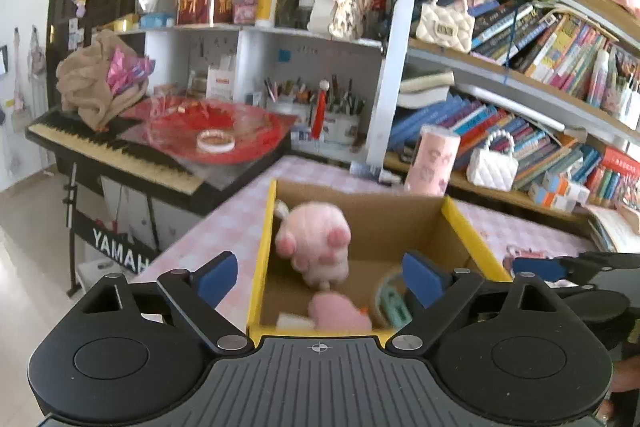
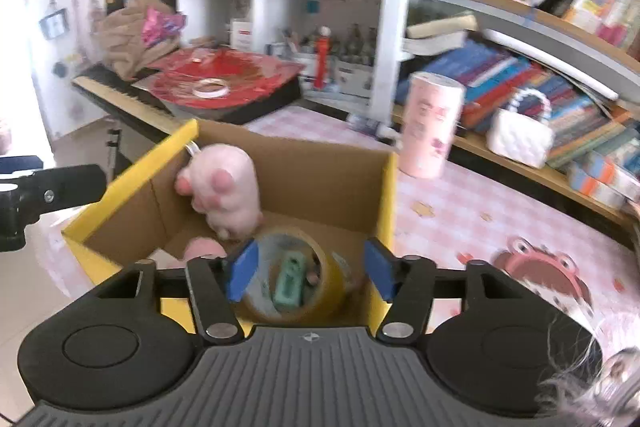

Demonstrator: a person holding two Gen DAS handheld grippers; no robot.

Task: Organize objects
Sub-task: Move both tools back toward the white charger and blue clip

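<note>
Cardboard box (image 2: 328,179), one only with yellow flaps, sits on the pink checked table (image 2: 480,211) under both claws. Right claw (image 2: 310,269) hangs apart, empty, over one tape roll (image 2: 292,279) inside; left claw (image 1: 320,277) gapes too. Farther in, one pink plush (image 2: 224,191) leans against the box's left wall; beyond, near the table's far edge, one pink cylinder (image 2: 430,125).

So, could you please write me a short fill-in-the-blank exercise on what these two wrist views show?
1. The pink plush toy sits inside the ____ box.
2. The green item lies inside the ring of the ____ roll.
3. The pink cup stands ____ the box, on the checked tablecloth.
4. The left gripper and right gripper both have jaws that are ____.

Missing words: cardboard; tape; outside; open
</note>
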